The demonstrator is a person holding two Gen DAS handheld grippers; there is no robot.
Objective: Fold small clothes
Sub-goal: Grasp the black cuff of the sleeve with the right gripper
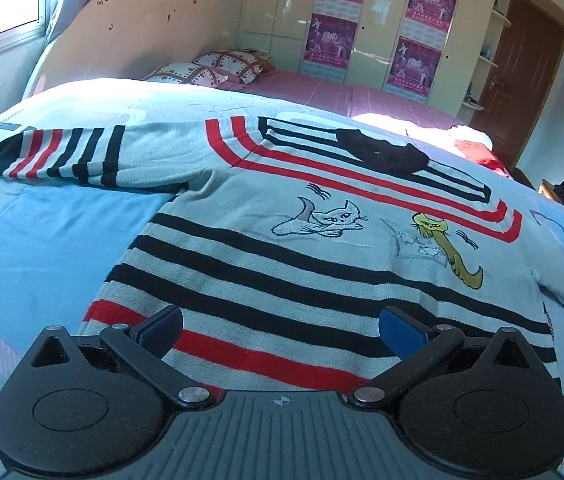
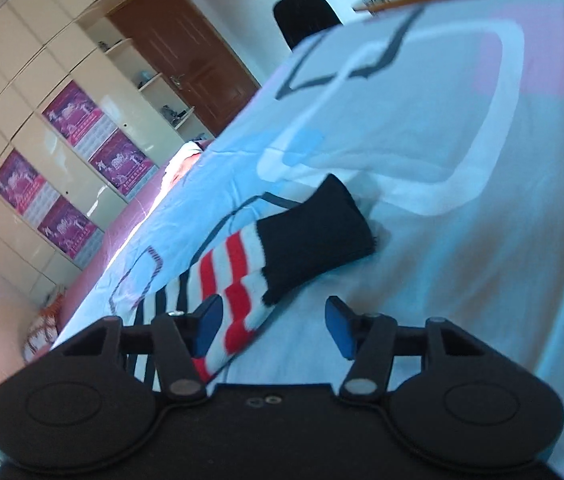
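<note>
A small white sweater (image 1: 282, 240) with black and red stripes and two stitched cats lies flat, front up, on a light blue bedspread (image 1: 42, 232). Its left sleeve (image 1: 62, 156) stretches out to the left. My left gripper (image 1: 280, 330) is open just above the sweater's bottom hem, its blue pads apart and empty. In the right wrist view the sweater's other sleeve (image 2: 238, 268) with its black cuff (image 2: 314, 232) lies on the bedspread. My right gripper (image 2: 274, 326) is open over this sleeve, the left pad above the striped part, the cuff just ahead.
Two patterned pillows (image 1: 210, 70) and a headboard (image 1: 134, 28) are at the far end of the bed. A wardrobe with purple posters (image 1: 338, 12) and a brown door (image 1: 522, 80) stand behind. Red cloth (image 1: 478, 152) lies at the bed's far right.
</note>
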